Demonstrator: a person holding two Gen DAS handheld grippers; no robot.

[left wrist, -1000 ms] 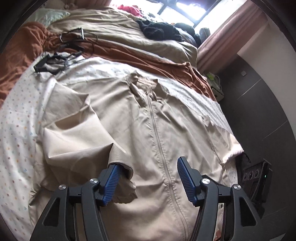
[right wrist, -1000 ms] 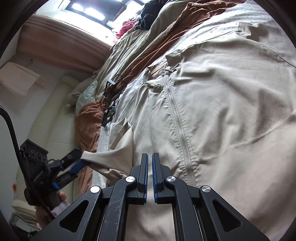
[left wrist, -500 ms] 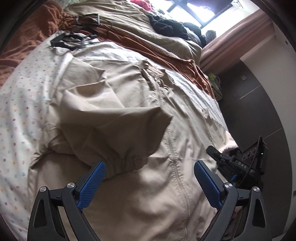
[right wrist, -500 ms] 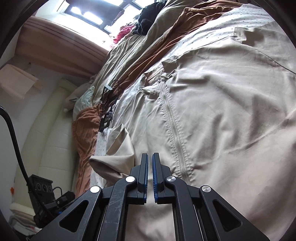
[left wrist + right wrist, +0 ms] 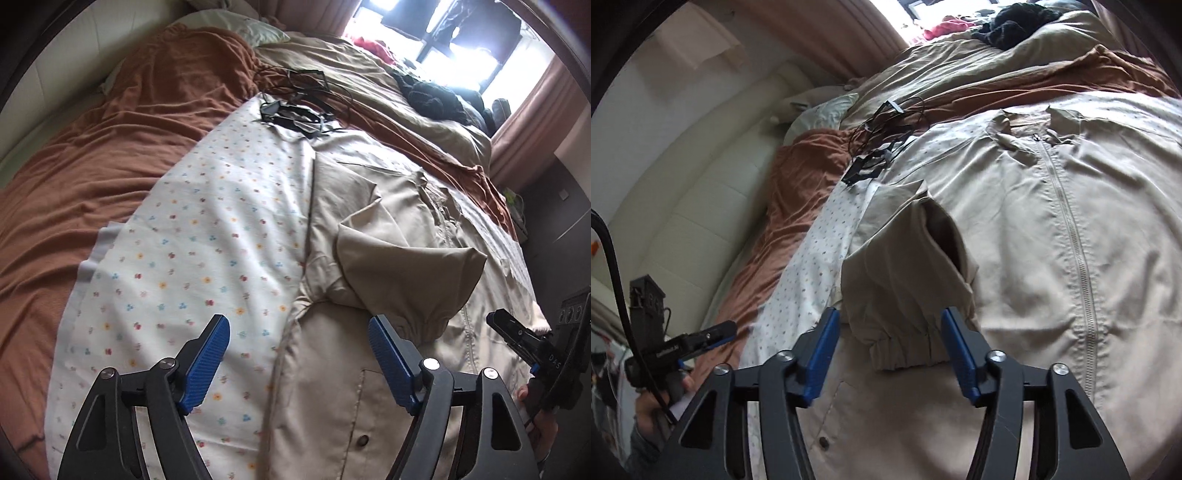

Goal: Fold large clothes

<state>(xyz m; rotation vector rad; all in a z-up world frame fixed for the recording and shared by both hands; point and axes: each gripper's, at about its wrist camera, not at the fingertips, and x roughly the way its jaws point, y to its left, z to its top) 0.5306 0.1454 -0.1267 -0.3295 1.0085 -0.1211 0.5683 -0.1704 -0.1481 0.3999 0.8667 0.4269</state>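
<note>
Left wrist view: the beige jacket lay front-up on the floral sheet covering the bed, one sleeve folded across its chest. The fabric appeared light, soft and limp; it would likely drape and slide, so the elastic cuff or a seam offered the firmest hold. The left gripper was spread wide and held nothing, one fingertip just beside the cuff.

Right wrist view: the zipper ran down the jacket's centre. The right gripper was also spread wide and empty, its fingers standing either side of the cuff; contact could not be judged.
</note>
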